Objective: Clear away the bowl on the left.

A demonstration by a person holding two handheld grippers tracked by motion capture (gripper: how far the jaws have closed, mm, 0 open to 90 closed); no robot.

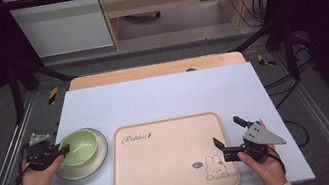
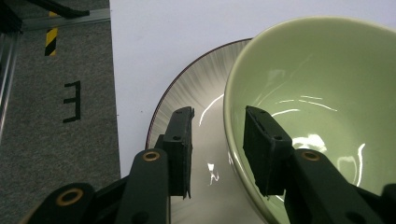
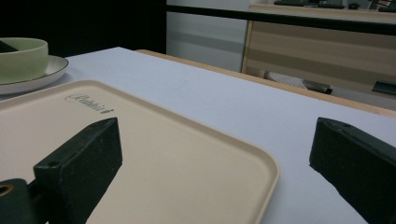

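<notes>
- Left gripper view is showing my left gripper [image 2: 217, 149] straddling the near wall of the green bowl [image 2: 322, 93]: one jaw is sitting inside the bowl, the other outside over the plate [image 2: 191, 88], and a gap is showing between the outer pad and the bowl's wall, so I am judging the pinch as not yet made.
- I am working the grasp step; next I am needing to finish the squeeze on the rim, then lift straight so the bowl is not dragging the plate along.
- Right gripper view is looking along my right gripper [image 3: 215, 163], jaws standing wide with nothing between them, hanging over the near right corner of the pink tray [image 3: 187, 154].
- High view is adding what the gripper cameras are missing: the bowl [image 1: 79, 146] is sitting on the plate [image 1: 98, 162] just left of the tray [image 1: 171, 172], with my left gripper [image 1: 63, 151] at its left rim and my right gripper [image 1: 223, 138] waiting at the tray's right edge on the pale table [image 1: 163, 97].
- Farther off, the right gripper view is catching the bowl [image 3: 21, 56] and plate [image 3: 42, 74] side-on, beyond the tray.
</notes>
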